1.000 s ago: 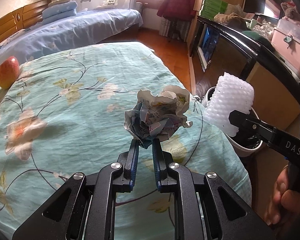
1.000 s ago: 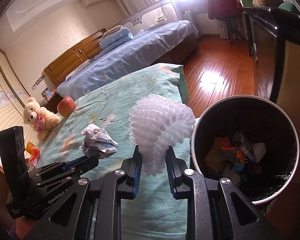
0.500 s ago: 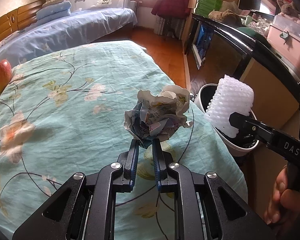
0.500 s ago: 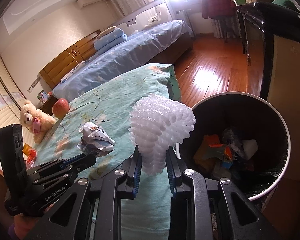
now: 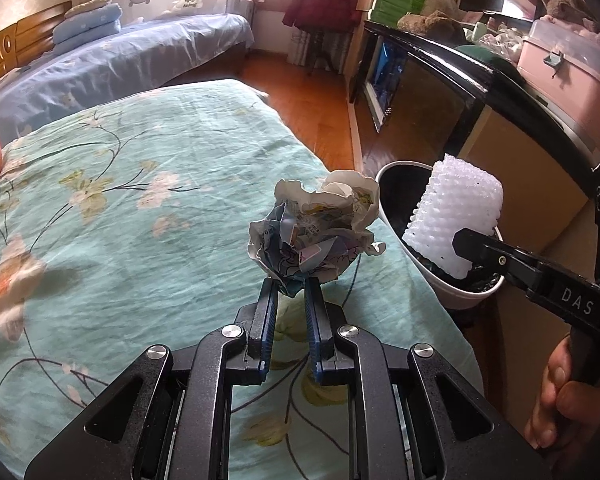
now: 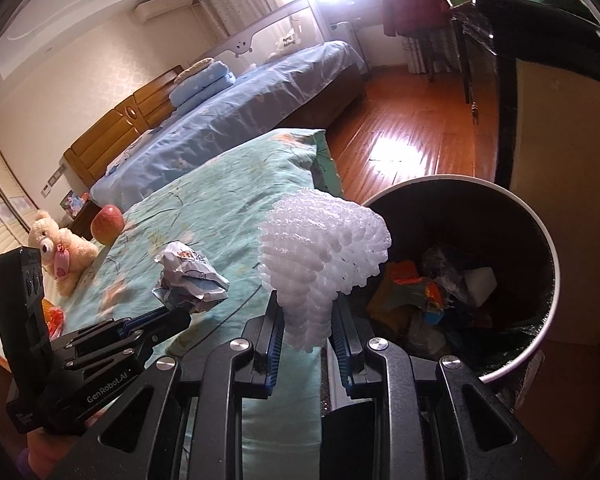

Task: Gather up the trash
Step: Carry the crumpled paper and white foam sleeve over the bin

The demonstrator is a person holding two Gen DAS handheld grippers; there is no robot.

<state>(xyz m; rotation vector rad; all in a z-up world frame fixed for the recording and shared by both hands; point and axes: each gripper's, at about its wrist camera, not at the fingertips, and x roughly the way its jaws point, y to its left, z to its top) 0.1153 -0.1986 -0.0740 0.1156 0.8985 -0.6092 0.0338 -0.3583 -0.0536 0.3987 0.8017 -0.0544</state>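
Note:
My left gripper point(image 5: 290, 286) is shut on a crumpled paper ball point(image 5: 316, 232) and holds it above the floral bed cover, near the bed's right edge. The ball also shows in the right wrist view point(image 6: 188, 278). My right gripper point(image 6: 306, 312) is shut on a white foam fruit net point(image 6: 324, 256) and holds it at the left rim of the trash bin point(image 6: 540, 224). The net point(image 5: 456, 220) hangs over the bin's mouth in the left wrist view. The white bin point(image 5: 456, 294), lined in black, holds several pieces of trash.
A red apple point(image 6: 107, 224) and a teddy bear point(image 6: 60, 252) lie at the head of the teal bed point(image 5: 140, 200). A second blue bed point(image 6: 240, 120) stands beyond. A dark cabinet point(image 5: 440, 92) runs along the right, past a wooden floor point(image 6: 412, 140).
Both grippers have moved a little to the right towards the bin with their loads. The foam net now overlaps the bin's rim; both grips are unchanged.

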